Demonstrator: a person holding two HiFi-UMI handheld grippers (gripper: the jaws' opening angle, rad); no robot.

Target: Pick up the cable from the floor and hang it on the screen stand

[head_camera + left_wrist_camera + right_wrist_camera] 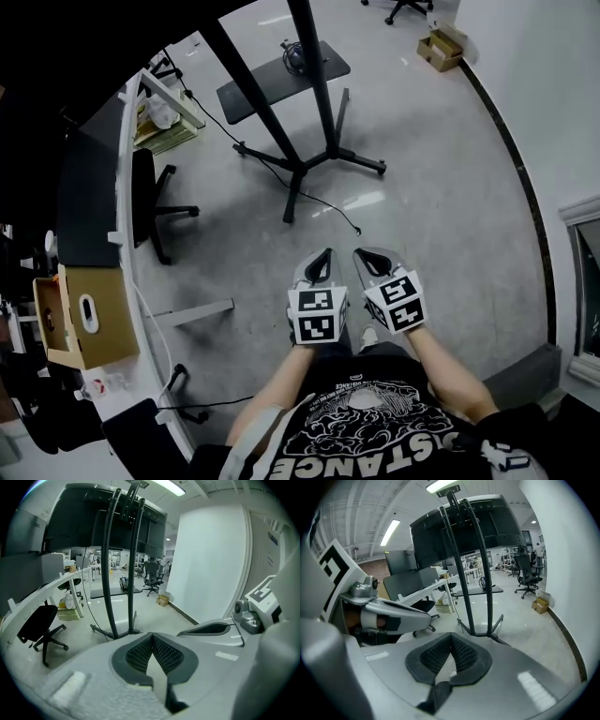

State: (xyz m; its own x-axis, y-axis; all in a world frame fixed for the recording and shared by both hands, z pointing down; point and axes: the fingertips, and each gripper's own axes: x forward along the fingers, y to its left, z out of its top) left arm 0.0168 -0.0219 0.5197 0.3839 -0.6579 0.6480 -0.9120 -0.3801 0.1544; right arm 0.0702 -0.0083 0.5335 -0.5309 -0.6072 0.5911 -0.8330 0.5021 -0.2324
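The left gripper (324, 257) and right gripper (365, 255) are held pressed together (nothing pinched yet) and aimed at the cable (336, 208) trailing from the screen stand (313, 94), presumably for pickup.

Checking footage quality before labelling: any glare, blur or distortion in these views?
Head view: glare streaks on the floor beside the stand, black vignette corners. Left gripper view: fisheye bows the stand's poles; the left tool has a blurred near body. Right gripper view: ceiling light blown out.
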